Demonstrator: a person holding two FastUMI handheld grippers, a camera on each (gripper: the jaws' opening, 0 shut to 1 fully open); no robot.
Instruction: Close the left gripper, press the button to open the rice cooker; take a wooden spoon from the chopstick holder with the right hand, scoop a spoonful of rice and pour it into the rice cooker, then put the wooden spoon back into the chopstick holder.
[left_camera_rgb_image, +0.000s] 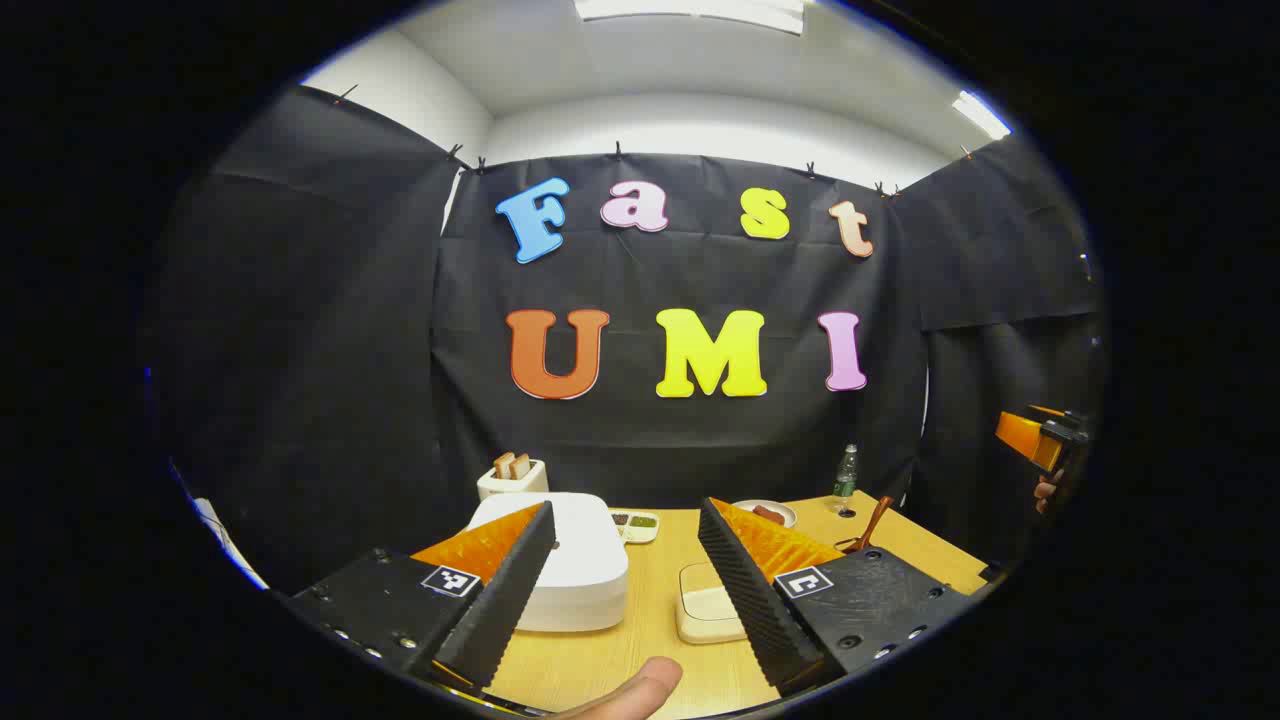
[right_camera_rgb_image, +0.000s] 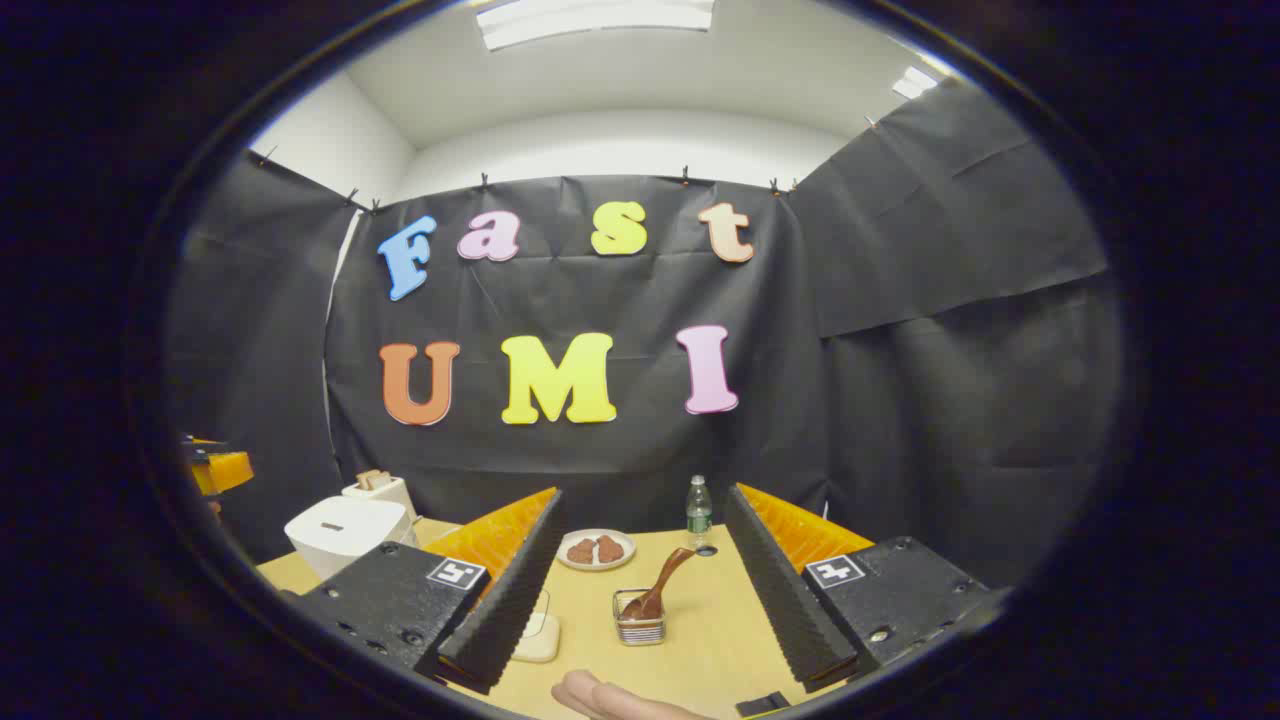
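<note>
The white rice cooker (left_camera_rgb_image: 560, 560) stands with its lid down on the wooden table, just ahead of my left gripper (left_camera_rgb_image: 627, 512), which is open and holds nothing. It also appears far left as the rice cooker (right_camera_rgb_image: 345, 530). A wooden spoon (right_camera_rgb_image: 665, 580) leans in a small wire chopstick holder (right_camera_rgb_image: 640, 618), straight ahead of my right gripper (right_camera_rgb_image: 645, 495), whose jaws are wide apart and clear of it. A cream square box (left_camera_rgb_image: 710, 605) sits right of the cooker, and its contents are hidden. The same spoon (left_camera_rgb_image: 870, 525) pokes up behind my left gripper's right finger.
A toaster (left_camera_rgb_image: 512, 475) with bread stands behind the cooker. A small dish (left_camera_rgb_image: 637, 525), a plate of brown food (right_camera_rgb_image: 595, 550) and a bottle (right_camera_rgb_image: 699, 505) line the back of the table (right_camera_rgb_image: 700, 640). A thumb (left_camera_rgb_image: 640, 690) shows at the lower edge.
</note>
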